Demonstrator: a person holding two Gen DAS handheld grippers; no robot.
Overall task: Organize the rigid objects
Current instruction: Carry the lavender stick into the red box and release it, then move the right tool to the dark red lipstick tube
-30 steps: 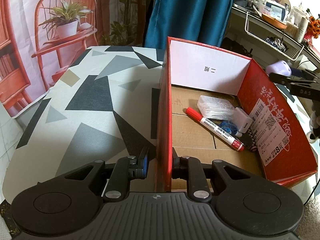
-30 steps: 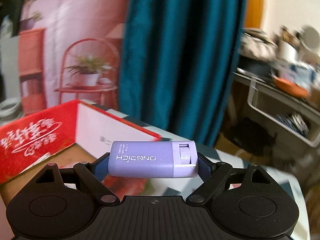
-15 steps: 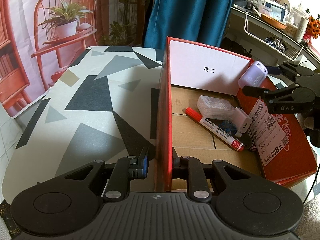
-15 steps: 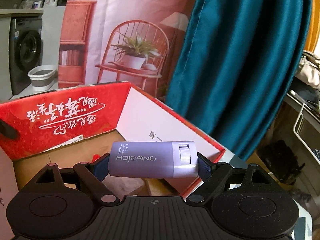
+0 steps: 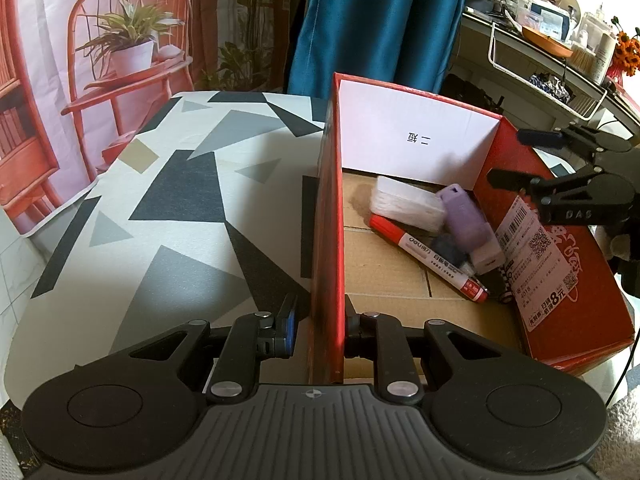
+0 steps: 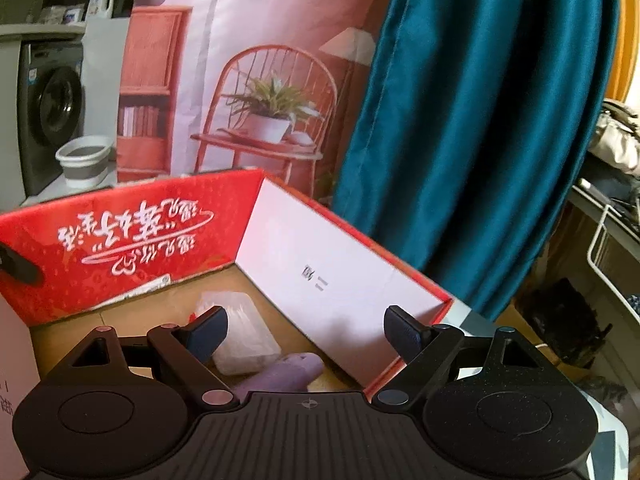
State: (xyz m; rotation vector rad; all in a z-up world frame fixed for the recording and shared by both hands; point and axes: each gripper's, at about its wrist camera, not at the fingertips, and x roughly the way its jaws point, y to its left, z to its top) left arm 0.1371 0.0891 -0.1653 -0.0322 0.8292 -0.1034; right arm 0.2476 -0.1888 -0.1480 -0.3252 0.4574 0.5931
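Observation:
A red cardboard box [image 5: 560,264] stands on the patterned table [image 5: 160,220]. My left gripper [image 5: 320,312] is shut on the box's left wall [image 5: 328,200], one pad on each side. Inside lie a purple case [image 5: 466,222], a red marker [image 5: 428,256], a clear plastic case [image 5: 404,204] and a small white block [image 5: 488,254]. My right gripper [image 5: 506,158] hangs over the box's right wall, open and empty. In the right wrist view its fingertips [image 6: 306,316] stand wide apart above the purple case [image 6: 288,372], which rests against the clear case [image 6: 240,332].
A teal curtain [image 5: 380,20] hangs behind the box. A wire shelf [image 5: 552,76] with clutter runs along the right. A printed backdrop with a red chair [image 5: 128,48] stands at the table's far left. A washing machine [image 6: 48,112] sits beyond the box.
The purple case has left my right gripper and now lies in the box on the other items. The right gripper swung in over the box. The left gripper stayed put.

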